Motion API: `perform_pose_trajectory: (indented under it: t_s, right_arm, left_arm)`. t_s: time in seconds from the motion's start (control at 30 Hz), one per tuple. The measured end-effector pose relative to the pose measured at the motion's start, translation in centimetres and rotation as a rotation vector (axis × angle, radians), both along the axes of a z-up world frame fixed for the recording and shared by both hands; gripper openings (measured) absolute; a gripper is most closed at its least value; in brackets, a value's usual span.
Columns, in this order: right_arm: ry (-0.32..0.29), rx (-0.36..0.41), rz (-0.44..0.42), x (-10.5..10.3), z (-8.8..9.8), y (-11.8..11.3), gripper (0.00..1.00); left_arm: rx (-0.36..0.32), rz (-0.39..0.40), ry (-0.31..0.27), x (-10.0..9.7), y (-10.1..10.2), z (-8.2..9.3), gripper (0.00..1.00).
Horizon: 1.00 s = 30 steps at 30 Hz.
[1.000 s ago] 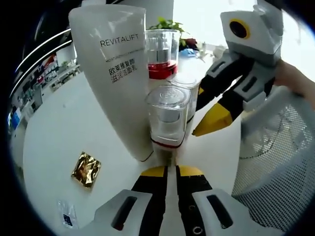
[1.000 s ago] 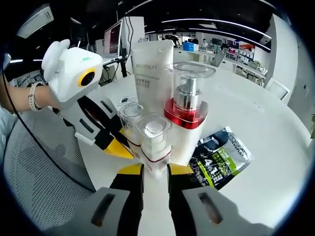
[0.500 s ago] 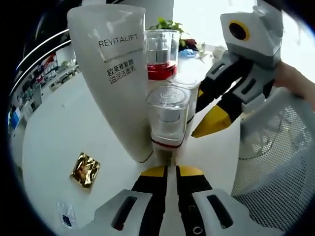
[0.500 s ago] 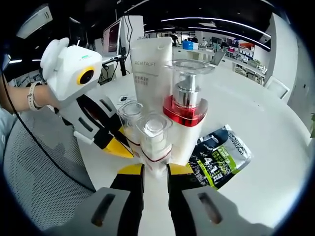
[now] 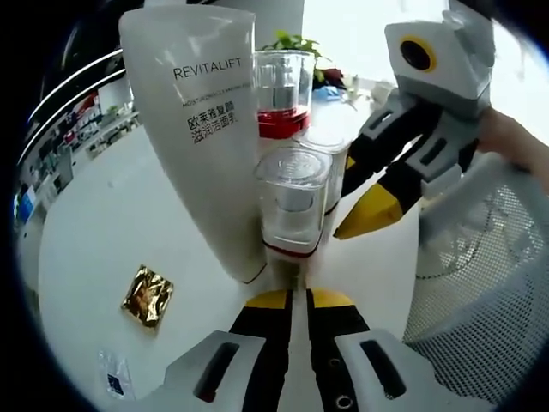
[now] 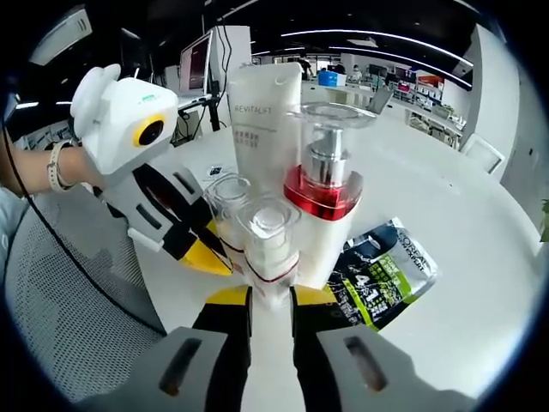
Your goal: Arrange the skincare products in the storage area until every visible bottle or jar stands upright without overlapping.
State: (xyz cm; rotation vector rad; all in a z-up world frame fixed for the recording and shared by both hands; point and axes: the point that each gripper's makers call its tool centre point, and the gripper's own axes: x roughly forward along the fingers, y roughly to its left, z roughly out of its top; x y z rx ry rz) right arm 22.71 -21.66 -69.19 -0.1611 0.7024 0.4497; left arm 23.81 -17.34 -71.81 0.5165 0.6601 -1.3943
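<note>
A tall white Revitalift tube stands upright on the white table. Beside it stands a clear-capped pump bottle with a red band. Two small clear-capped bottles stand in front of them. One small bottle is just ahead of my left gripper, whose jaws are shut with their yellow tips at its base. The other small bottle sits between the jaws of my right gripper, which are closed on its base.
A black sachet lies flat to the right of the bottles. A gold foil packet and a small printed packet lie on the table. A mesh chair stands by the table edge. A person's hand holds the right gripper.
</note>
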Motion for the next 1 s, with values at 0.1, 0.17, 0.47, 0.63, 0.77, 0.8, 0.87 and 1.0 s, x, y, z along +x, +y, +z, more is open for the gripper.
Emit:
perform_pose_trajectory:
  t_s: [0.1,0.17,0.47,0.63,0.77,0.8,0.87,1.0]
  right_arm:
    - [-0.002,-0.001,0.0,0.0,0.0,0.0,0.18]
    - [-0.004,-0.009,0.0,0.0,0.0,-0.1,0.18]
    - [-0.013,-0.044,0.006,-0.2,0.6,-0.1,0.19]
    - [-0.016,-0.048,0.011,-0.4,1.2,0.0,0.2]
    - [-0.022,-0.058,0.006,-0.7,1.7,-0.1,0.23]
    - [-0.024,-0.056,0.004,-0.7,1.8,-0.1,0.24]
    - [-0.023,-0.054,0.006,-0.8,2.0,0.0,0.25]
    - [-0.024,-0.061,0.001,-1.0,2.4,-0.1,0.28]
  left_arm:
    - [-0.004,-0.001,0.0,0.0,0.0,0.2,0.04]
    - [-0.007,0.001,-0.002,0.0,0.1,0.4,0.05]
    - [-0.01,-0.006,-0.03,0.3,0.5,1.6,0.07]
    - [-0.029,-0.015,-0.004,0.1,0.7,2.4,0.09]
    - [-0.044,0.002,-0.003,0.5,1.2,3.3,0.1]
    - [-0.048,0.005,-0.004,0.5,1.4,3.5,0.11]
    - [-0.054,0.009,-0.016,0.7,1.6,3.8,0.13]
    - [-0.044,0.003,-0.028,0.8,2.6,4.5,0.15]
